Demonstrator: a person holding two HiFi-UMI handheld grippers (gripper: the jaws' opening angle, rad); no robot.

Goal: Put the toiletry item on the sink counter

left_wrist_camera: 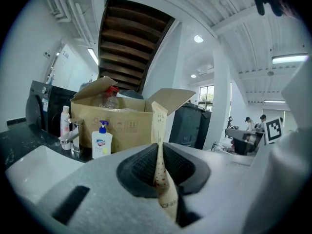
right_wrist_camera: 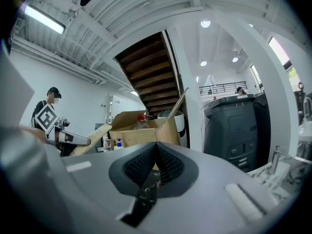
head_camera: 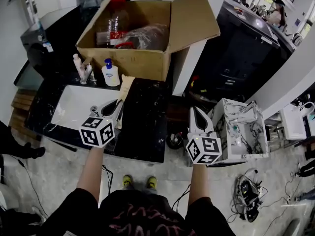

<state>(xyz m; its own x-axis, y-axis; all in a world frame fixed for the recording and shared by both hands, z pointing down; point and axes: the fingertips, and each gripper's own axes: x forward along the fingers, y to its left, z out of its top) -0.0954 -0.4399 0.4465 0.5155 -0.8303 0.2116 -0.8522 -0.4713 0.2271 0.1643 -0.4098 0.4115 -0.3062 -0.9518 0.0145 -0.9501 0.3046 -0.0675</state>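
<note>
Left gripper (head_camera: 118,105) clamped on flat beige pouch (head_camera: 126,86) with reddish dots, just right of sink (head_camera: 73,105). Bare black counter (head_camera: 145,118) further right, cardboard box (head_camera: 129,59) behind. Right gripper (head_camera: 196,111) pinched closed, empty.

No legible text; soap bottle (left_wrist_camera: 102,144) label, tube (left_wrist_camera: 159,126) print too blurred

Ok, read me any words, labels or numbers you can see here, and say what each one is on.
No text here is legible.
White pump soap bottle, blue cap: blue-and-red logo, blurred.
Brown cardboard box: printed symbols, no readable words.
Beige flat packet in the left claw: dark print, too small.
</note>
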